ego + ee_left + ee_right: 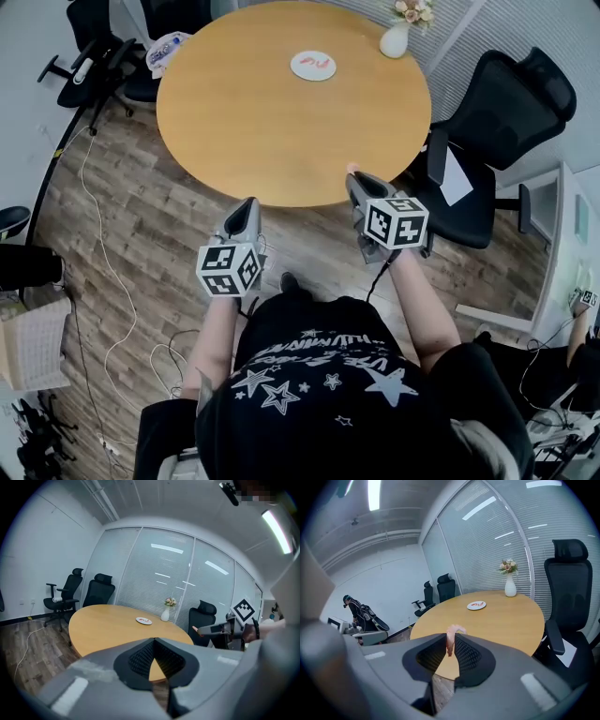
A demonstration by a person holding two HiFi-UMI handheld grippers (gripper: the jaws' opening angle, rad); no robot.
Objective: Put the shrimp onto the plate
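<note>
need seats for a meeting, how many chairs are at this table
3: one chair and a second beyond the table, far left; a third at its right edge, beside the right tool gripping the shrimp. More may be hidden.

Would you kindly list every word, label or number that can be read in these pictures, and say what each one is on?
No text here is clear enough to quote.
Black shirt: white lettering among printed stars, upside down and too warped to read.
Left marker cube and right marker cube: black-and-white square patterns only, no words.
Packet at the head view's upper left: print too small to read.
</note>
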